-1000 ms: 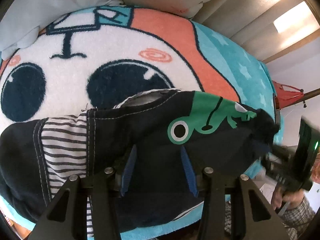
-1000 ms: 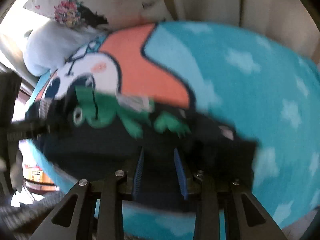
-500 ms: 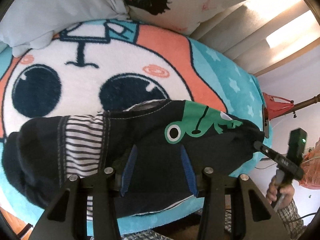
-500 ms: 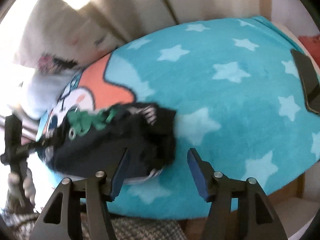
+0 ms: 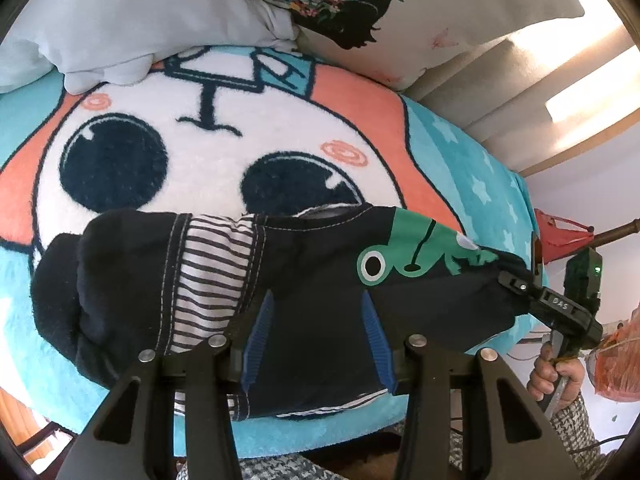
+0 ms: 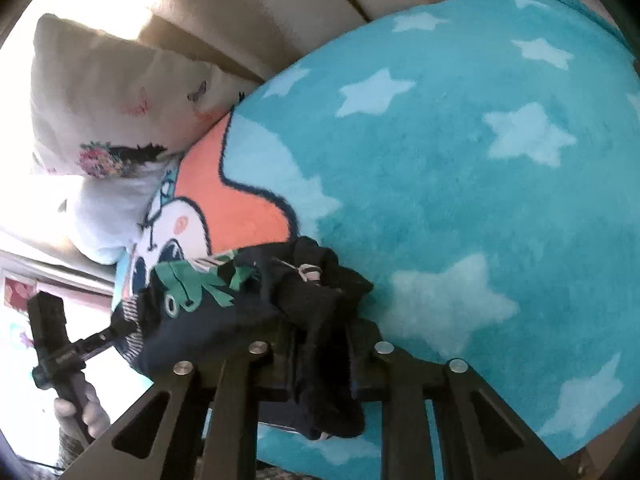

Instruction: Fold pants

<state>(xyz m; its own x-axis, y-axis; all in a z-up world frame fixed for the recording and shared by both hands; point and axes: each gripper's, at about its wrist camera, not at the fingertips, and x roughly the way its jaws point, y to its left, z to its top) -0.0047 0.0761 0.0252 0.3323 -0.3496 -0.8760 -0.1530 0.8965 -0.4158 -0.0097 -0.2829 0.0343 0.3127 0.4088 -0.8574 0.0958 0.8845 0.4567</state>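
Observation:
Dark navy pants [image 5: 320,280] with a green frog print [image 5: 412,256] and a striped pocket lining lie across the cartoon-face blanket [image 5: 224,160]. My left gripper [image 5: 316,308] stands over their near edge, and the dark cloth fills the gap between its blue pads [image 5: 260,328]. The right wrist view shows the left gripper [image 6: 120,326] at the pants' striped end [image 6: 132,308]. My right gripper [image 6: 324,344] is closing on the bunched other end of the pants [image 6: 320,300], which hides its pads. From the left wrist view its tips [image 5: 514,280] pinch that end.
A pale blue pillow [image 5: 132,20] and a floral pillow [image 5: 360,8] sit at the blanket's far side. Turquoise blanket with white stars [image 6: 460,160] spreads to the right. A person's hand [image 5: 560,372] grips the right handle. A red object [image 5: 564,240] stands off the bed's right edge.
The right gripper spread wide beside the pants' bunched end, then closed onto it while rolling. The left gripper drew back and up a little, so more of the pillows shows.

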